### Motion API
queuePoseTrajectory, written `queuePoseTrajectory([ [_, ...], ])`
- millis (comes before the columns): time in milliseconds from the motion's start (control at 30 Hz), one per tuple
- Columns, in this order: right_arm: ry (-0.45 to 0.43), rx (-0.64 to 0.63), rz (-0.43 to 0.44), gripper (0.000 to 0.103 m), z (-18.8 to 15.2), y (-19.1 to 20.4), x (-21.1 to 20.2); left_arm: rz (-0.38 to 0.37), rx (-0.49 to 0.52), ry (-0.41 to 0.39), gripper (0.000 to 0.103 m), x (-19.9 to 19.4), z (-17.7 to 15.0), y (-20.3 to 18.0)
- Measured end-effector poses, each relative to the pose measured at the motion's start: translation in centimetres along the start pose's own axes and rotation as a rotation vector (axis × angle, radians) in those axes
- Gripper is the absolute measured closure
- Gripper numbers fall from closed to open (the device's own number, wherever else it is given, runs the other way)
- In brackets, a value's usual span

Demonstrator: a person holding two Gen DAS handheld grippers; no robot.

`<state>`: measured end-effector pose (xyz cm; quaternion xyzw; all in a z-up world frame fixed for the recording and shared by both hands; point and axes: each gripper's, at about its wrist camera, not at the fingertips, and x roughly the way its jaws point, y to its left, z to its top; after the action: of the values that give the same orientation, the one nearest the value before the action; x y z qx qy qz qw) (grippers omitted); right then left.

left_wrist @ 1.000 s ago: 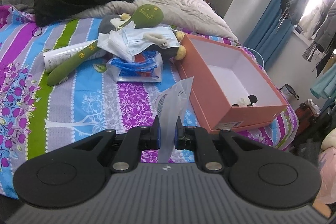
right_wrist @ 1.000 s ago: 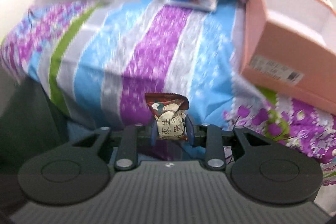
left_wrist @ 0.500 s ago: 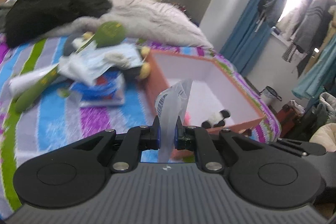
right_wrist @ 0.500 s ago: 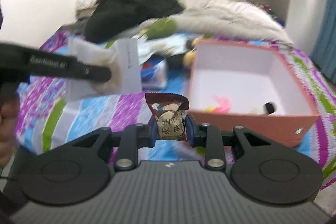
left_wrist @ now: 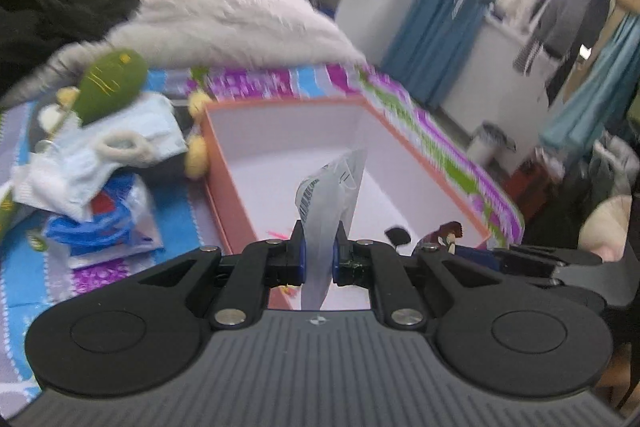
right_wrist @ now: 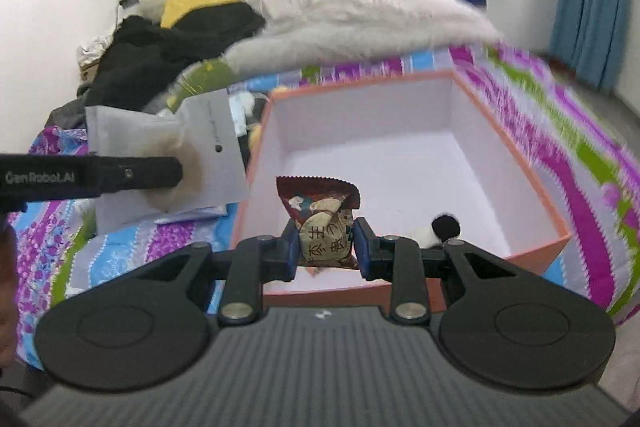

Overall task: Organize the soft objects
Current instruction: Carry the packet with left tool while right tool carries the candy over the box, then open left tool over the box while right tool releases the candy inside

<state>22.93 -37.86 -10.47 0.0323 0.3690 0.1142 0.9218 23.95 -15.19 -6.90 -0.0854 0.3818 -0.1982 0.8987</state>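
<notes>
The left gripper (left_wrist: 319,251) has its jaws clenched on a thin translucent packet (left_wrist: 334,195), which stands upright between the blue pads and rises in front of the open orange box (left_wrist: 224,195). The right gripper (right_wrist: 326,247) grasps a small brown snack packet (right_wrist: 322,223) with printed characters, its crimped top edge showing above the jaws. Both packets are held near the box's near edge, above its white interior.

In the right wrist view the left gripper also reaches in from the left, its packet hanging flat and pale over the bed just left of the box. In the left wrist view the right gripper comes in low at the right, with the brown packet at its tip by the box's near right corner.

Inside the box, near its front wall, lies a small black-and-white plush (right_wrist: 438,229); something pink lies near it, too hidden to identify.

The box rests on a striped bedspread (right_wrist: 560,131) of purple, blue and green. To its left lies a heap: a green plush (left_wrist: 110,85), a pale blue face mask (left_wrist: 132,131) and a blue-and-red plastic pack (left_wrist: 104,227). Farther back sit a grey quilt (right_wrist: 360,23) and dark clothing (right_wrist: 160,55), blurred.
</notes>
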Motion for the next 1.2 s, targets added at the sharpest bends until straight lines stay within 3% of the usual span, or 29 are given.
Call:
queuePoseTrajectory([
  [200,0.090,0.039,-0.019,0.071,0.3,-2.3,3.3,-0.002,-0.007,0.120,0.089,5.7,1.5,0.4],
  [400,0.132,0.061,-0.025,0.070,0.2,-3.5,4.7,0.026,0.010,0.190,0.089,8.8,1.7,-0.1],
  [500,0.132,0.057,-0.044,0.062,0.0,-3.5,4.5,0.032,0.022,0.208,0.080,9.2,1.8,-0.3],
  [600,0.115,0.043,-0.054,0.057,-0.2,-3.4,4.1,0.041,0.038,0.196,0.068,8.8,1.6,-0.5],
  [1200,-0.080,0.042,-0.004,0.057,-1.8,-0.6,-2.7,0.041,0.154,0.013,0.068,0.0,0.0,-2.3],
])
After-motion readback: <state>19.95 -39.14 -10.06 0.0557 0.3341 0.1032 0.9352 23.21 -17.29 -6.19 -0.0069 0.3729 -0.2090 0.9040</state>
